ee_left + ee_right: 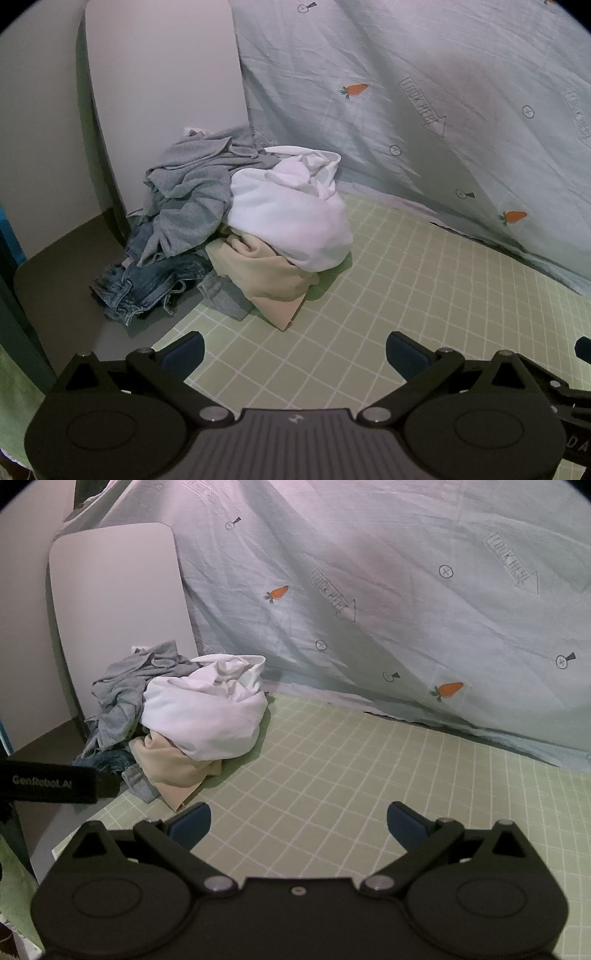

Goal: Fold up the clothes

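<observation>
Hidden: we see only parts of the jeans (147, 284), which lie under the grey garment (192, 192); in the right wrist view they show as a small blue patch (110, 758) behind a black strap reading "GenRobot.AI" (55, 781). We cannot tell what kind of garment the white (291, 221), beige (266, 273) or grey pieces are.

Clothes pile: crumpled in a heap at the far left of the mat, the white piece on top, the beige one beneath it, the grey one behind and to the left against a leaning pale board (162, 66).

Left tongs (293, 354): spread wide, holding nothing, hovering over bare mat, the pile ahead and slightly left, apart from both tips.

Right tongs (297, 825): likewise wide apart and empty, with the pile (199, 716) ahead and further left.

Surface: a light green mat with a white grid (406, 295), laid on a grey tabletop (66, 266) that shows at the left.

Room: a pale blue sheet printed with carrots and arrows (369, 590) hangs behind the mat.
</observation>
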Action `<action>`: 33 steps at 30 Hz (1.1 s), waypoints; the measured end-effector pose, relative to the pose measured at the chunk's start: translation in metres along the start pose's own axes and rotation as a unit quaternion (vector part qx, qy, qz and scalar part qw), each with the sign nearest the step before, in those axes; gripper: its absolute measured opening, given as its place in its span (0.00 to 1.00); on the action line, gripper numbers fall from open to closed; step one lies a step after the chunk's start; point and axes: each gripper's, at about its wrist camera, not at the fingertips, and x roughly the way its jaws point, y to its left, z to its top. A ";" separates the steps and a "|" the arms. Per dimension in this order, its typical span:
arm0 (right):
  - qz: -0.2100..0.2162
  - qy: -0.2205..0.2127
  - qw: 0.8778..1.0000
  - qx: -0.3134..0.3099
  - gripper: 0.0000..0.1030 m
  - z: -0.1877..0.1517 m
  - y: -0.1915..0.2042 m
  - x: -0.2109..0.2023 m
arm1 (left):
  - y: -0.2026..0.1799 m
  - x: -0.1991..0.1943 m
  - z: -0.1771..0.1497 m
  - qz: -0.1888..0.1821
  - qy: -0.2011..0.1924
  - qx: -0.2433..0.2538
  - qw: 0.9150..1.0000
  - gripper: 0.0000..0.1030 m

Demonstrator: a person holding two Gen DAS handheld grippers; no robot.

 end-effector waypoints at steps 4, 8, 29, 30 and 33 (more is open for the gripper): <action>-0.001 0.002 1.000 0.001 1.00 0.000 -0.001 0.002 | 0.000 0.002 0.000 0.000 0.003 0.000 1.000 1.00; -0.005 0.002 1.000 0.002 1.00 0.001 -0.002 0.007 | 0.000 0.007 0.003 0.000 0.008 0.001 1.000 1.00; 0.103 0.015 0.991 -0.080 1.00 0.126 0.079 0.208 | 0.134 0.165 0.115 0.063 0.027 -0.112 0.991 1.00; 0.116 0.016 0.989 -0.091 1.00 0.137 0.090 0.223 | 0.144 0.175 0.124 0.061 0.024 -0.126 0.990 1.00; 0.168 0.007 0.979 -0.115 1.00 0.168 0.121 0.260 | 0.165 0.201 0.147 0.067 0.008 -0.159 0.985 0.99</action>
